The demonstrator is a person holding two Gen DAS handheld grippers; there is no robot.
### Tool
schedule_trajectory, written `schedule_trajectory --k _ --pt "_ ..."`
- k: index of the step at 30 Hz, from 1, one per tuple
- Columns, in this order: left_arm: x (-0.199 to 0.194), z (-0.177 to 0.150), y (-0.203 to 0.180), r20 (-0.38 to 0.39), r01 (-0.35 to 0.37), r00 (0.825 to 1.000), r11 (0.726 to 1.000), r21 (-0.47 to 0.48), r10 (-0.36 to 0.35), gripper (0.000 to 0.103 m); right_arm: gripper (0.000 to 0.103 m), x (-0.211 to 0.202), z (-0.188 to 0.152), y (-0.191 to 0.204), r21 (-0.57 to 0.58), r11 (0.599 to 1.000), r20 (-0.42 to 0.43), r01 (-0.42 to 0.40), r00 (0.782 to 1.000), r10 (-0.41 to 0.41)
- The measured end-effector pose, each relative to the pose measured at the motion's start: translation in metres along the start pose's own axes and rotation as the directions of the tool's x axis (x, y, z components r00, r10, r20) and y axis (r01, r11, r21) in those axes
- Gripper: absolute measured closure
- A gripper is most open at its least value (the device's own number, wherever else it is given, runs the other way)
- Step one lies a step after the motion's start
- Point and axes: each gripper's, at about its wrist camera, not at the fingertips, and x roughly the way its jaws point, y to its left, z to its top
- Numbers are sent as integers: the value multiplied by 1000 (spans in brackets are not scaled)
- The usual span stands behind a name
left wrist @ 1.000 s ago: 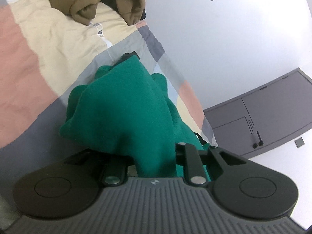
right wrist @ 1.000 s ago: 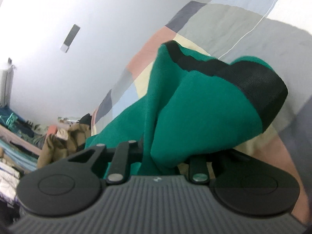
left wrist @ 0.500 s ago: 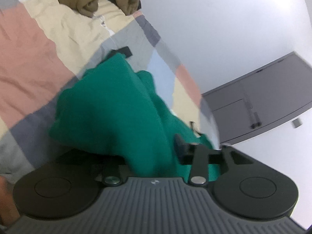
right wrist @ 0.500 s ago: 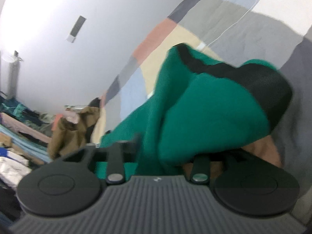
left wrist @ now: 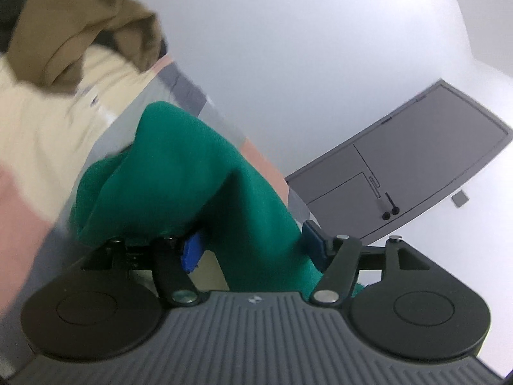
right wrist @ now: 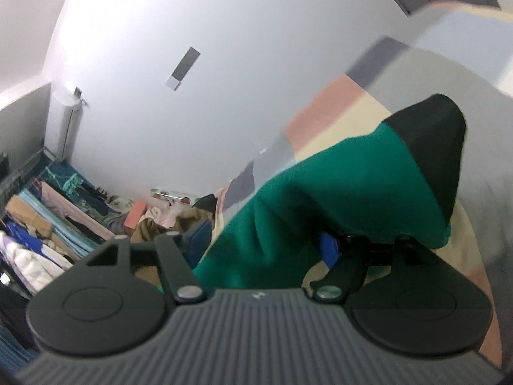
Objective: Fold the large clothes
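Note:
A green garment (left wrist: 192,166) lies bunched on the patchwork bed cover (left wrist: 48,134). In the left wrist view my left gripper (left wrist: 253,245) is opening, its blue pads (left wrist: 192,252) spread apart, and a fold of the green cloth hangs loose between them. In the right wrist view the same green garment (right wrist: 336,176), with a black band (right wrist: 439,147) at its end, drapes over my right gripper (right wrist: 263,243). Its jaws are opening too, one blue pad (right wrist: 330,250) showing beside slack cloth.
A brown garment (left wrist: 80,32) lies heaped at the far end of the bed cover (right wrist: 320,115). A grey door (left wrist: 416,166) stands in the white wall beyond. Several clothes hang on a rack (right wrist: 48,218) at the left of the right wrist view.
Both grippers went from shut on the green cloth to spread apart, baring their blue pads. Both rose and tilted, so more wall shows and the cloth sags lower.

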Motion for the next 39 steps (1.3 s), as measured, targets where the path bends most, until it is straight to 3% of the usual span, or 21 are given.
schedule_trajectory --k 9,15,19,22,25,29,35,39 --pt "80 45 7 79 -126 990 974 186 113 30 31 65 23 4 -245 969 40 7 999 3" --pt "128 63 40 90 -175 983 959 222 159 28 30 97 12 -2 -433 900 20 42 999 -38" --pt "166 57 52 48 -263 964 907 328 262 28 30 128 3 -15 -502 860 -13 87 994 -108" --pt "193 49 62 23 -310 943 854 418 331 28 30 150 3 -31 -492 862 -31 124 987 -159" --pt "208 50 75 0 -306 943 867 392 332 28 31 167 10 -47 -437 889 -41 136 984 -171" --pt "208 53 76 1 -306 944 871 384 331 28 31 171 12 -54 -432 891 -35 143 984 -175" --pt "173 54 56 1 -287 952 893 346 305 27 30 152 16 -36 -366 917 -31 161 982 -185" --pt "139 45 34 10 -227 972 932 281 234 24 27 116 14 -19 -253 962 -17 99 994 -106"
